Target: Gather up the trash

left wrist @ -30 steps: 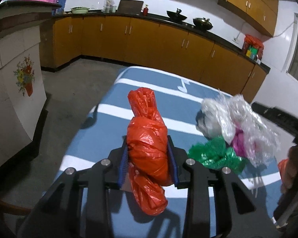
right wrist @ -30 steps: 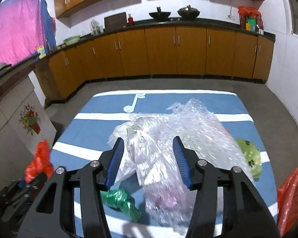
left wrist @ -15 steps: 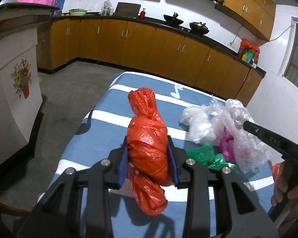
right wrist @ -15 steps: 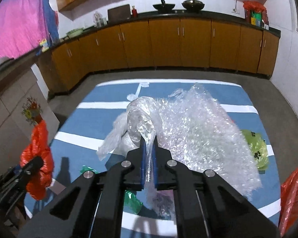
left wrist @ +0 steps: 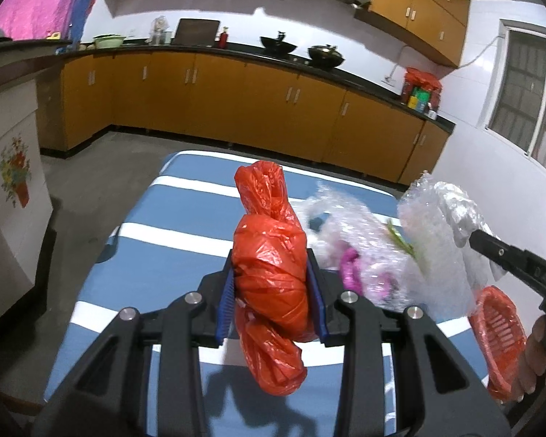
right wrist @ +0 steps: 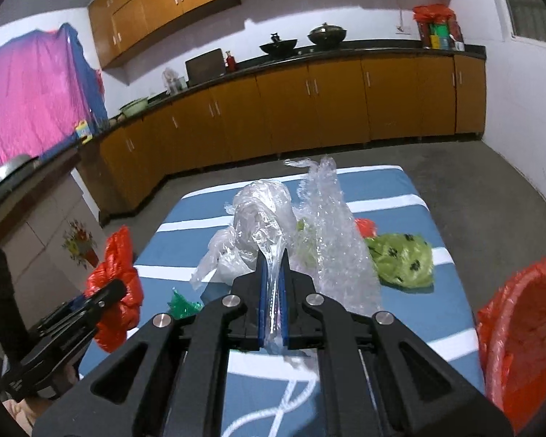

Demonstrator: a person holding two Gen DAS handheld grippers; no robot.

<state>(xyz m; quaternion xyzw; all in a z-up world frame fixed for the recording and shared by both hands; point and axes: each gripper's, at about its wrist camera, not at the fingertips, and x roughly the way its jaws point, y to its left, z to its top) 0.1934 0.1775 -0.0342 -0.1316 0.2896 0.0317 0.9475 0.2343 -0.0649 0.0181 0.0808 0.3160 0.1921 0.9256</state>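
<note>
Kitchen cabinets (left wrist: 258,109) in orange-brown wood run along two walls under a dark counter (right wrist: 345,52), where we see two black woks, a red bottle and a green bowl; more cabinets hang above. White walls, a grey floor and a pink cloth (right wrist: 29,98) hung at the far left make up the rest of the room. Before us lies a table (left wrist: 171,233) covered in blue with white stripes.

Our left gripper (left wrist: 271,300) points forward and slightly down over the near part of the table. Its blue pads (left wrist: 225,302) stand partly apart and press on both sides of a twisted red plastic bag (left wrist: 269,269), which sticks up above the jaws and hangs below them, clear of the table.

Our right gripper (right wrist: 273,302) also tilts down toward the table. Its jaws are closed almost fully, pinching a thin fold of the clear plastic wrap (right wrist: 262,218). That bundle rises ahead of the fingers together with a sheet of bubble wrap (right wrist: 331,233); we cannot tell whether its far end touches the table.

On the cloth, a light green bag (right wrist: 404,258) with black marks lies right of the bundle, and a dark green scrap (right wrist: 182,304) lies near the left. A red basket (right wrist: 524,338) lined with red plastic sits at the table's right edge. In the left view, fingers (left wrist: 535,349) of the right hand show beside it.
</note>
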